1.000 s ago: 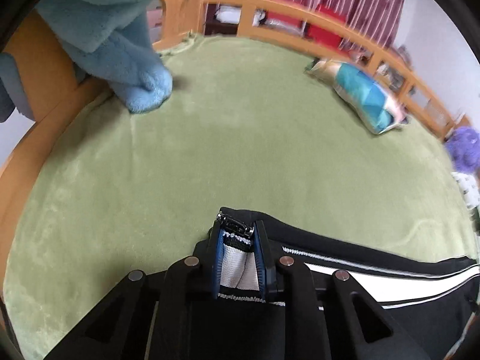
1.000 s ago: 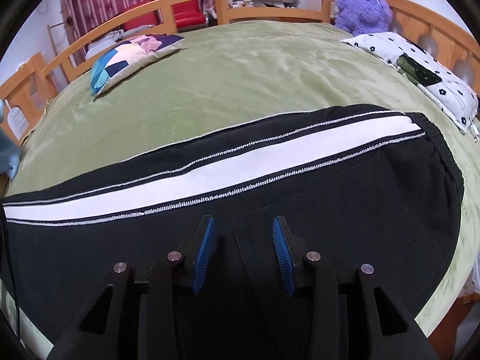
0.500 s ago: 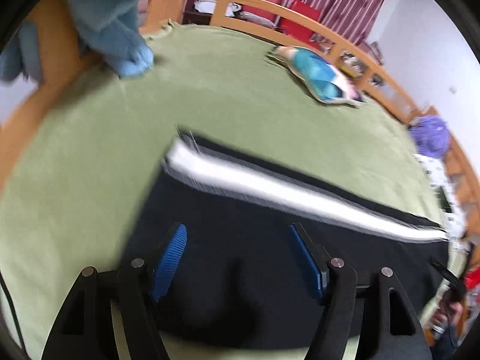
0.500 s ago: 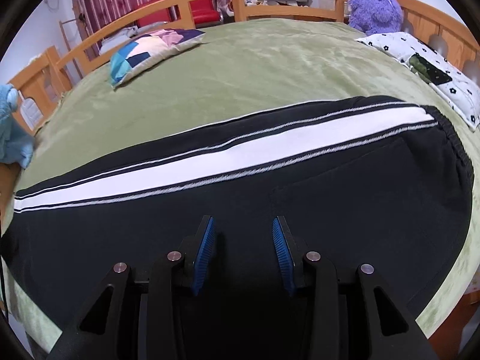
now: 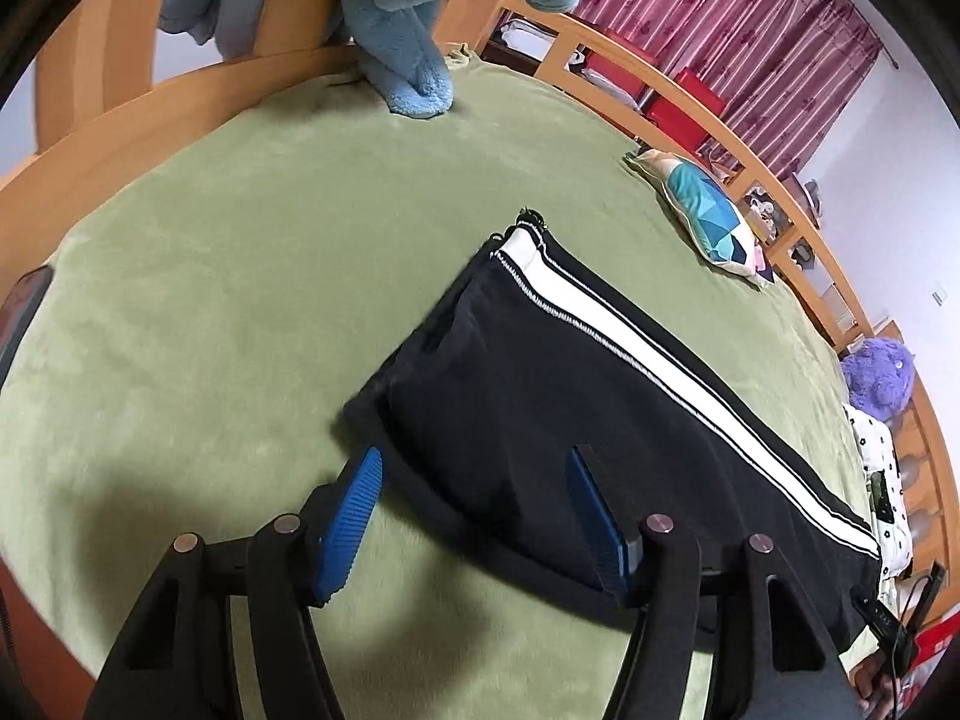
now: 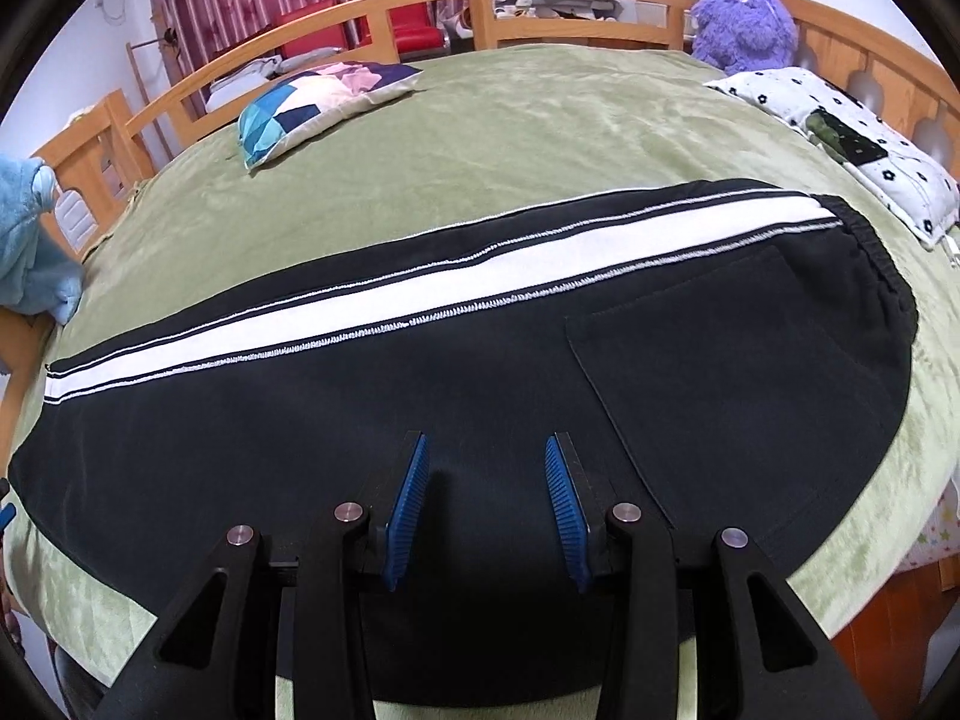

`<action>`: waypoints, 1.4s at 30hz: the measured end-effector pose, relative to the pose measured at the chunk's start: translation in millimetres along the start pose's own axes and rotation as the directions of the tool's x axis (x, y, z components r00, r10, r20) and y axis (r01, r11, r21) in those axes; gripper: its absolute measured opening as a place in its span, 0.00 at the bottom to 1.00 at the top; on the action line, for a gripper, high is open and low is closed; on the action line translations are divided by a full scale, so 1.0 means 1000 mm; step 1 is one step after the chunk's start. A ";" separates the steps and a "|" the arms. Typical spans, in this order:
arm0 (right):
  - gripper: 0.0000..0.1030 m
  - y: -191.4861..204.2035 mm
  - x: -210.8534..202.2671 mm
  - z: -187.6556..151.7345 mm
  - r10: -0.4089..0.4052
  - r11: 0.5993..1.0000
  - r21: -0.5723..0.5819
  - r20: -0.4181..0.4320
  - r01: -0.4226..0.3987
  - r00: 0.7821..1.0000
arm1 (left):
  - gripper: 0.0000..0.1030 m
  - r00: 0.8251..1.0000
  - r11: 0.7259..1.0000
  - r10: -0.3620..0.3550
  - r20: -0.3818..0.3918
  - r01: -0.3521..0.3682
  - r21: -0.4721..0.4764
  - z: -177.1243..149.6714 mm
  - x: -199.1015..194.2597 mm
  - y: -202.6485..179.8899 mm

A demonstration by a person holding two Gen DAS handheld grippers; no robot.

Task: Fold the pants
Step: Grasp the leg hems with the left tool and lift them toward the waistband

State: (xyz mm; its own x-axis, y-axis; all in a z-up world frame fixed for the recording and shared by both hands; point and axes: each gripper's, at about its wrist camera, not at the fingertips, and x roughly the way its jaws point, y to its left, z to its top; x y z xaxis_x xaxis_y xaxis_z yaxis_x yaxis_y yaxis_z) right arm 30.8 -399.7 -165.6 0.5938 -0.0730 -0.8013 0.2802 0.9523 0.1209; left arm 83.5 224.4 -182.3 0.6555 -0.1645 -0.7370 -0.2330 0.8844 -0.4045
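Right now I see the pants point(image 6: 480, 372) lying flat on the green bed point(image 6: 540, 138), long axis running left to right across the right view, cuff end just ahead of my wide-open left gripper point(image 5: 474, 516), the half-open right gripper point(image 6: 487, 510) over the middle, both empty.

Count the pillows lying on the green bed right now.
2: a patchwork pillow at the far left, near the rail, and a white flower-print pillow on the right by the purple plush toy. Others may be out of view.
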 end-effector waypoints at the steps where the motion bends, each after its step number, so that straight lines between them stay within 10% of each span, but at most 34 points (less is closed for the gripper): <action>1: 0.39 0.000 -0.001 -0.002 -0.003 1.000 0.010 -0.003 0.003 1.000 | 0.58 1.000 1.000 0.006 -0.005 -0.006 0.008 0.003 0.005 -0.001; 6: 0.39 0.003 0.000 -0.007 -0.019 1.000 0.020 -0.023 0.019 1.000 | 0.11 0.997 1.000 0.002 -0.075 -0.004 -0.024 0.009 0.036 0.000; 8: 0.39 0.006 0.000 -0.010 -0.021 1.000 0.017 -0.027 0.022 0.999 | 0.09 0.995 0.999 0.024 -0.099 -0.026 -0.018 0.006 0.042 0.001; 13: 0.39 0.009 -0.002 -0.014 -0.021 1.000 0.014 -0.032 0.022 0.999 | 0.08 0.997 0.997 -0.049 -0.053 0.046 -0.067 0.010 0.009 0.022; 19: 0.39 0.004 -0.004 -0.016 -0.008 0.999 0.030 -0.034 0.009 0.999 | 0.14 0.991 0.999 0.036 -0.128 -0.039 -0.014 -0.002 0.025 0.014; 25: 0.42 -0.003 -0.010 -0.022 0.001 1.000 0.028 -0.025 0.000 1.000 | 0.55 0.994 0.996 0.083 -0.066 -0.084 -0.017 -0.004 0.007 0.015; 34: 0.42 -0.008 -0.010 -0.024 -0.011 0.999 0.047 -0.027 0.012 1.000 | 0.53 0.994 0.994 0.070 -0.083 -0.076 -0.072 0.006 0.048 0.024; 37: 0.42 -0.008 -0.012 -0.023 -0.009 0.998 0.057 -0.028 0.011 1.000 | 0.21 0.993 0.993 0.055 -0.100 -0.065 -0.101 0.016 0.054 0.022; 42: 0.49 -0.009 -0.015 -0.021 -0.007 0.998 0.068 -0.027 0.009 1.000 | 0.18 0.982 0.986 0.164 -0.096 -0.167 -0.025 0.029 0.033 -0.009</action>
State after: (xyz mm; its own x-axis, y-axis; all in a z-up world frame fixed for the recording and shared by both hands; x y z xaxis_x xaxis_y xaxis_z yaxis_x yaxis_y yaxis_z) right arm 3.9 -401.3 -166.9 0.5711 -0.0714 -0.8177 0.3357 0.9294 0.1532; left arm 128.2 223.5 -186.8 0.5367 -0.0581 -0.8418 -0.3573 0.8881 -0.2891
